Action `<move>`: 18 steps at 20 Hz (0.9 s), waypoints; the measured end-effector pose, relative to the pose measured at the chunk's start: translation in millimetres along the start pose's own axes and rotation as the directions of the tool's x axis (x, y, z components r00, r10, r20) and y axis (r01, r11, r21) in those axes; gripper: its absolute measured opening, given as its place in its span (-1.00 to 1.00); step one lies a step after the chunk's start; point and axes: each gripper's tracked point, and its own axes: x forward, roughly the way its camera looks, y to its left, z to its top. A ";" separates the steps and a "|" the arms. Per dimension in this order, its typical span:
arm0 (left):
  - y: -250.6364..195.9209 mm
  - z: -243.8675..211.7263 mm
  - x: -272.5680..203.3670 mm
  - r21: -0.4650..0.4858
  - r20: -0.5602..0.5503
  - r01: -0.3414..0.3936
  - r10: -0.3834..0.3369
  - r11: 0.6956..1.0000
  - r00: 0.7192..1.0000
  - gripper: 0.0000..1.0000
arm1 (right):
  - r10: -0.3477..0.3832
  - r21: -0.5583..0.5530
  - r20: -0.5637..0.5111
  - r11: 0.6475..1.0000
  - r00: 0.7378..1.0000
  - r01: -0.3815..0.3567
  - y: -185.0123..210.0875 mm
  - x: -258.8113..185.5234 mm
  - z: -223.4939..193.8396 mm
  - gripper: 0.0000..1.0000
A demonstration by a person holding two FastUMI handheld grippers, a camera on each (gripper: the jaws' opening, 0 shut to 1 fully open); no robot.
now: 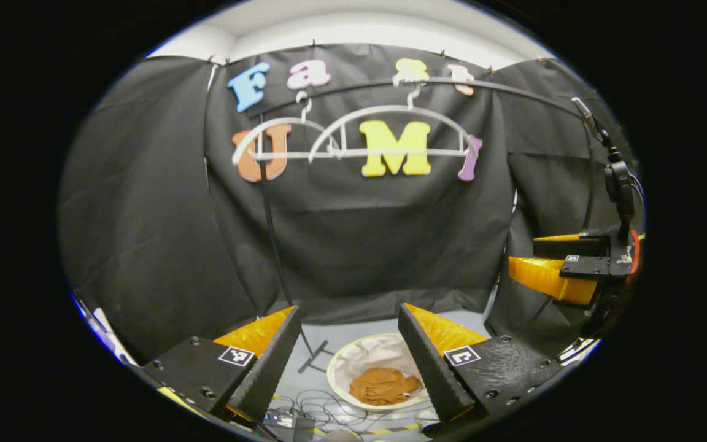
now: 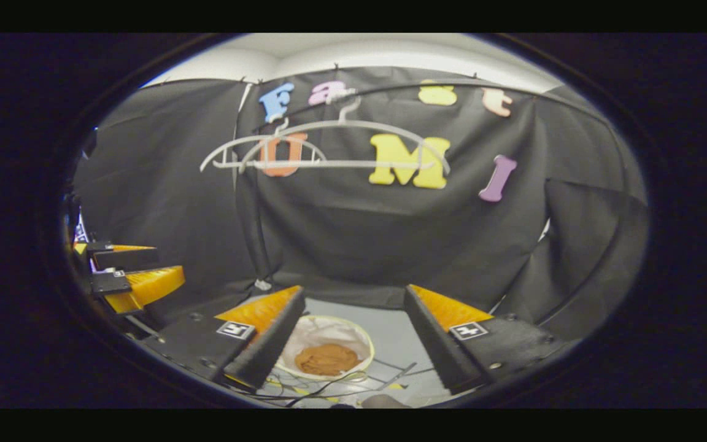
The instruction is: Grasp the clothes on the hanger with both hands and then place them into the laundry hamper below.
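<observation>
Clothes (image 1: 383,385) lie bunched in your hamper (image 1: 344,356) below two bare hangers (image 1: 390,132); your left gripper (image 1: 350,344) and right gripper (image 2: 353,328) gape wide, holding nothing.

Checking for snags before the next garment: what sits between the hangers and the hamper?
Nothing. In the left gripper view, bare black cloth hangs behind the gap from the hangers down to the hamper, where the brown clothes lie.

Hamper (image 1: 338,368) partly behind fingers (image 1: 433,368), seemingly.
</observation>
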 end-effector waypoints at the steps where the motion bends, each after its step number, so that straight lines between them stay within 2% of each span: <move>1: -1.4 14.8 -9.4 0.016 0.040 -0.002 0.002 1.000 0.999 0.92 | -0.009 0.009 0.037 1.000 0.999 0.009 0.6 -15.6 8.6 1.00; 2: -4.1 27.7 -15.8 0.031 0.080 -0.005 0.003 1.000 0.997 1.00 | -0.009 0.024 0.072 1.000 0.997 0.007 2.1 -30.6 22.3 1.00; 4: -11.8 55.7 -32.6 0.052 0.145 -0.018 0.010 0.999 0.989 1.00 | -0.003 0.046 0.125 0.999 0.992 -0.003 5.1 -57.0 43.6 1.00; 8: -14.0 73.8 -51.6 0.055 0.233 -0.030 0.016 0.998 0.972 0.99 | -0.014 0.090 0.211 0.996 0.977 -0.005 1.3 -88.6 67.3 1.00; 10: -4.4 76.5 -53.4 0.033 0.272 -0.069 0.058 0.997 0.961 0.99 | -0.032 0.103 0.263 0.995 0.964 0.005 -4.0 -107.0 82.7 1.00; 14: 9.4 85.5 -73.3 -0.017 0.315 -0.191 0.187 0.981 0.930 0.98 | -0.049 0.116 0.331 0.993 0.942 0.011 -14.5 -143.5 101.5 1.00; 18: 18.5 91.3 -80.5 -0.080 0.349 -0.222 0.236 0.972 0.907 0.98 | -0.074 0.114 0.370 0.993 0.926 0.034 -24.3 -161.4 101.0 1.00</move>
